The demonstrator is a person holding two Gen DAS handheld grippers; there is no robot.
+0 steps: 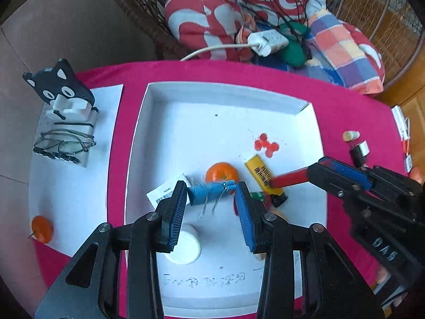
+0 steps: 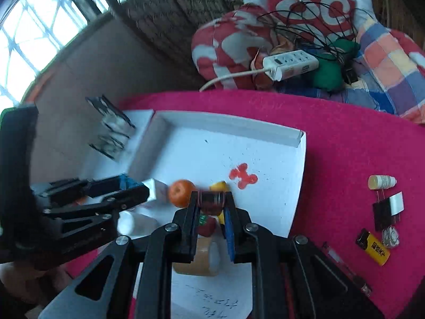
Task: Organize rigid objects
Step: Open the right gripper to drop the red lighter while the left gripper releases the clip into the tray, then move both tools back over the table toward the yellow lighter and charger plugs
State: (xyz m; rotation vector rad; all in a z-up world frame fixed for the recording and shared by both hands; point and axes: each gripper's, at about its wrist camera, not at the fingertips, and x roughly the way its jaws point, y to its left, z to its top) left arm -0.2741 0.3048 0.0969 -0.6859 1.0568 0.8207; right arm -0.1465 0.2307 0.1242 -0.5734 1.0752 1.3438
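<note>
A white shallow box (image 1: 148, 111) lies on the pink table. In it are an orange (image 1: 220, 171), a yellow lighter (image 1: 261, 175), a red stain and a white round lid (image 1: 187, 244). My left gripper (image 1: 211, 192) is shut on a blue binder clip (image 1: 207, 192) and holds it above the box. My right gripper (image 2: 211, 199) is shut on a red lighter (image 2: 212, 199), held sideways over the box; the lighter also shows in the left wrist view (image 1: 290, 178). A tape roll (image 2: 204, 257) lies under the right gripper.
Right of the box on the cloth lie a small bottle (image 2: 382, 182), a black binder clip (image 2: 385, 211) and a second yellow lighter (image 2: 374, 247). On white paper at the left are a cat-shaped holder (image 1: 59, 90), glasses (image 1: 63, 143) and a second orange (image 1: 42, 228).
</note>
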